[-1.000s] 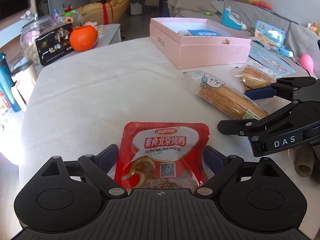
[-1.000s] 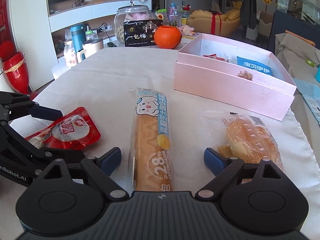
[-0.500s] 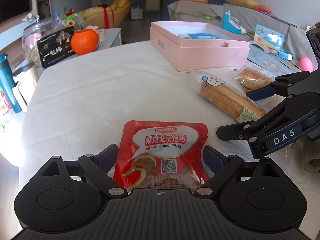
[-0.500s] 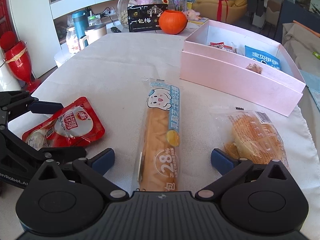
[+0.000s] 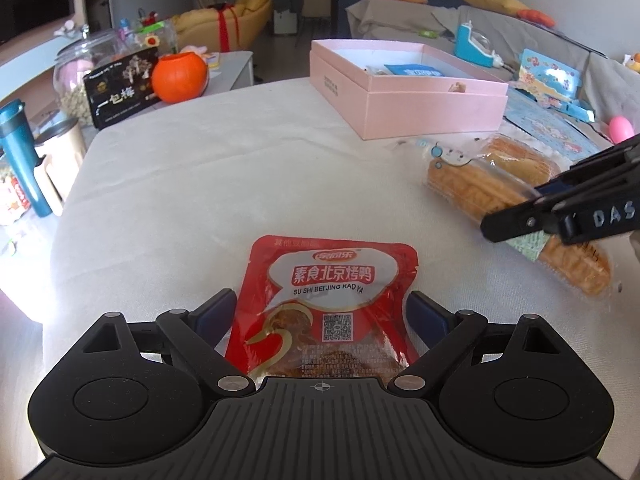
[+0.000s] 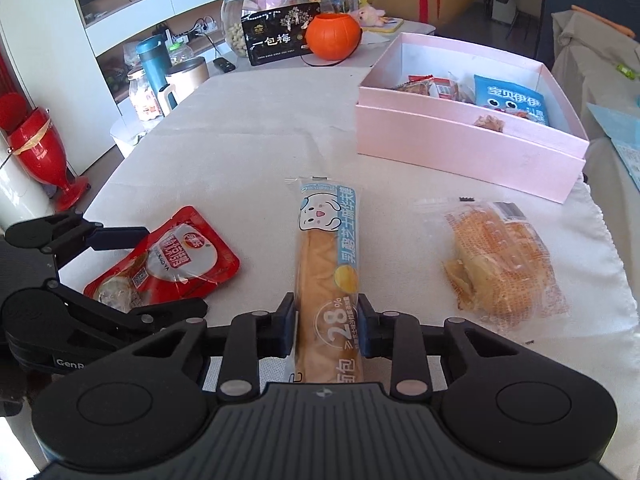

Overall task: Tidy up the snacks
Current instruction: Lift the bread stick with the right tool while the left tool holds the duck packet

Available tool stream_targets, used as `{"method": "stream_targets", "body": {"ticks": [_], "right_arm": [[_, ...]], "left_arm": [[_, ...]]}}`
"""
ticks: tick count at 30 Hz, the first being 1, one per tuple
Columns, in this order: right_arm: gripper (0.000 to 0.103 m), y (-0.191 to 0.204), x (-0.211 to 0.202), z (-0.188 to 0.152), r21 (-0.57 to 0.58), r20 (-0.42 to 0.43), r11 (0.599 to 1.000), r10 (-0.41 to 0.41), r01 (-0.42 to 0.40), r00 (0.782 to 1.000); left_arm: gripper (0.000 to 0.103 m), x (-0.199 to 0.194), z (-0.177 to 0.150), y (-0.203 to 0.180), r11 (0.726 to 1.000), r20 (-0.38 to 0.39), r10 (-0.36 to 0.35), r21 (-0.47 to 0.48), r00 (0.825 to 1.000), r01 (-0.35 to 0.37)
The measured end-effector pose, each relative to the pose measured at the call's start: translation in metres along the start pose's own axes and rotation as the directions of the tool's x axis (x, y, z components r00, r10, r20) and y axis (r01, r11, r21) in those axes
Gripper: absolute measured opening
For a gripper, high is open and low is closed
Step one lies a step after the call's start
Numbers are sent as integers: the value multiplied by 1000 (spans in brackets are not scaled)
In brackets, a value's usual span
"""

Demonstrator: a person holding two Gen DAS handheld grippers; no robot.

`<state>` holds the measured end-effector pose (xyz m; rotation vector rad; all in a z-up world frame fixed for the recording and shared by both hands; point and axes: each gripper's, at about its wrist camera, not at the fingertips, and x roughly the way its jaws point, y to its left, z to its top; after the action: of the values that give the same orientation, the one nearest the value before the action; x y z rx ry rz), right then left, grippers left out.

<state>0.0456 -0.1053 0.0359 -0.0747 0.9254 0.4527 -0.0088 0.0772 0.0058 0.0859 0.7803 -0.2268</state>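
on my left, the left gripper (image 5: 320, 316) stands spread around the red pouch (image 5: 328, 304), not pinching, lined up for its turn. my right gripper (image 6: 326, 330) has just been closing and now clamps the long bread pack (image 6: 326, 264) at its near end, aimed lengthwise toward the pink box (image 6: 472, 152). farther right lies the bagged bun (image 6: 500, 264). the white tablecloth (image 6: 248, 140) covers a table in a cluttered living room.

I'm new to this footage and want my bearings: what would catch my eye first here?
The right gripper has just closed its fingers on the long bread stick lying mid-table. To its left, a bright red snack pouch lies between the open fingers of the left gripper. Beyond, a pink box already holds several snacks, with a wrapped bun in front of it.
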Motion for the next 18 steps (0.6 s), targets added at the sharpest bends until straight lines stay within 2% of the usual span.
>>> {"method": "stream_targets", "body": {"ticks": [6, 7, 8, 10, 11, 13, 18], "right_arm": [[29, -22, -32, 26, 43, 40, 999, 18, -20, 999], [29, -24, -39, 28, 39, 51, 999, 11, -13, 999], [29, -25, -46, 30, 33, 65, 999, -2, 0, 998], [29, -28, -64, 32, 23, 98, 1000, -15, 13, 995], [29, -30, -73, 35, 20, 116, 1000, -14, 11, 993], [29, -32, -88, 36, 13, 147, 1000, -13, 11, 989], [29, -33, -107, 31, -9, 188, 1000, -13, 15, 982]], "left_arm": [[87, -7, -4, -2, 1000, 50, 25, -18, 998, -24], [83, -9, -2, -2, 999, 60, 26, -21, 998, -25], [70, -13, 1, -4, 999, 72, 25, -22, 997, -24], [62, -23, 13, -8, 999, 97, 27, -20, 995, -25], [42, -27, 19, -12, 1000, 116, 21, -7, 993, -20], [41, -32, 29, -21, 998, 130, 48, 25, 990, -51], [42, -25, 31, -26, 999, 110, 13, 47, 994, -19]]}}
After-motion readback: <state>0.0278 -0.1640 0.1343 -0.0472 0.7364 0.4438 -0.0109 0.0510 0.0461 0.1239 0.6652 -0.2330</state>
